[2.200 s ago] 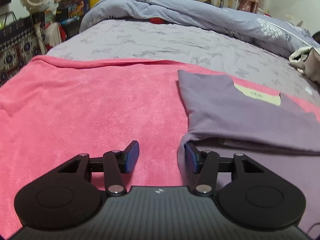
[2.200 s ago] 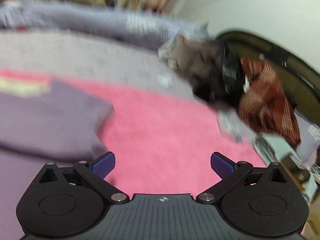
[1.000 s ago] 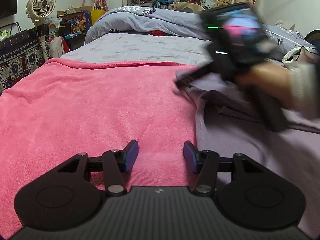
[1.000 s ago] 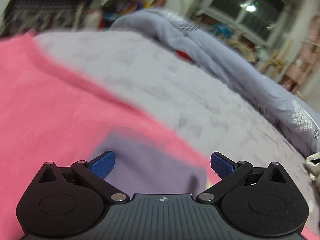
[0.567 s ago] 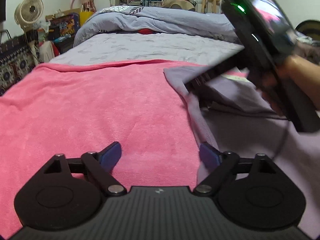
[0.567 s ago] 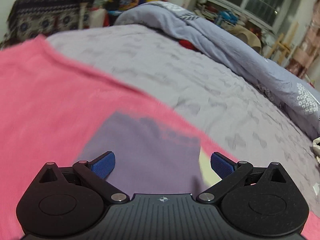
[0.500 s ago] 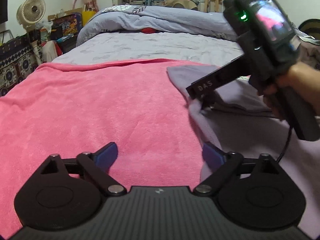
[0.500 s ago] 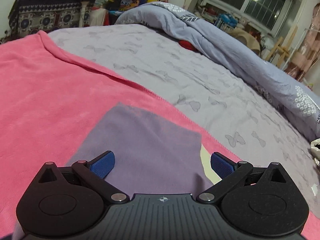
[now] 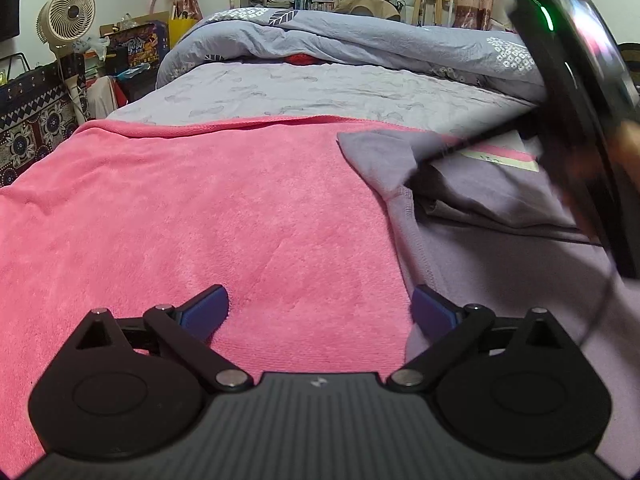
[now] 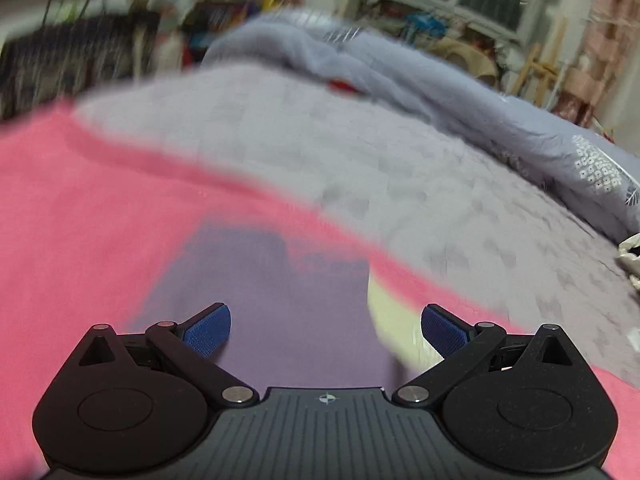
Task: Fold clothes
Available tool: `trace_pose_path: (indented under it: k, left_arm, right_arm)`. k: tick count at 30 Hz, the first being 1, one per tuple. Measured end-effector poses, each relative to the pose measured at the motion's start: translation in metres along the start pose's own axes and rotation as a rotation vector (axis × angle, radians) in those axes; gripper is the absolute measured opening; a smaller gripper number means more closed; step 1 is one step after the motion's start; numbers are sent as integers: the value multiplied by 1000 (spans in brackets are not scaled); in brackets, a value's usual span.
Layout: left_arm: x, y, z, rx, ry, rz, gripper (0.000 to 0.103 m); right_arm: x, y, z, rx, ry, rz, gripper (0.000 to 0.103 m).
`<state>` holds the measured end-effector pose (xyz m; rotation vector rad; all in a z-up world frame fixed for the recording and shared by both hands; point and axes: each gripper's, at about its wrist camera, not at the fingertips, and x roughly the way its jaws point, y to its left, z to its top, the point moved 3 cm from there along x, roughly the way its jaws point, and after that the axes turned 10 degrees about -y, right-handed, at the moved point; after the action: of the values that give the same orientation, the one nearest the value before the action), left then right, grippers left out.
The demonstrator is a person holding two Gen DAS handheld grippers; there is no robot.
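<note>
Purple garment (image 9: 500, 240) lying on pink towel (image 9: 180, 208) spread over the bed (image 9: 320, 88); occupies right half of left wrist frame, lower centre of right wrist frame (image 10: 272, 300). Partly folded: upper layer doubled over at right centre, stitched hem running down toward lower right of left wrist frame. Pale yellow patch (image 9: 500, 158) showing at upper right, beside a strip of towel; whether label or lining cannot be told.

Left gripper (image 9: 320, 308): jaws just been opening, now spread wide. Nothing pinched. Right pad sits over the hem edge, left pad over bare towel; contact with cloth not discernible.

Right gripper (image 10: 326, 330): spread wide, empty, purple cloth seen between the pads but not clamped. Frame heavily blurred. Same tool visible as dark smear at right edge of left wrist view (image 9: 580, 112), with a hand (image 9: 624, 152) behind it.

Handling judgement: thin knit, light, limp, no stiffness of its own. Likely to sag and drape from any single hold, so two holds along one edge preferable. Plush towel beneath probably grips the fabric, so dragging risks rucking the layers; lifting clear seems safer. Not fragile.

Where to grip: stitched hem at lower right of left wrist frame, thicker and easier to pinch; second hold at far corner of the folded layer, near upper centre-right. Care needed to take every layer, or only the top one, as intended.
</note>
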<state>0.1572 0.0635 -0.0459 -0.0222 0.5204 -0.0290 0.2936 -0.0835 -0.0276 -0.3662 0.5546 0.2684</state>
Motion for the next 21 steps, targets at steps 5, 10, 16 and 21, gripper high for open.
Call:
trace_pose_path:
  k: [5, 10, 16, 21]
  left_arm:
    - [-11, 16, 9, -37, 25, 74, 100]
    - [-54, 75, 33, -137, -38, 222, 99]
    - [-62, 80, 71, -118, -75, 114, 99]
    - [-37, 5, 87, 32, -94, -154, 100]
  right_arm:
    - [-40, 11, -13, 57, -41, 66, 103]
    - [-75, 45, -38, 49, -84, 218, 102]
    - [-103, 49, -45, 159, -54, 335, 100]
    - [-132, 17, -72, 175, -17, 257, 103]
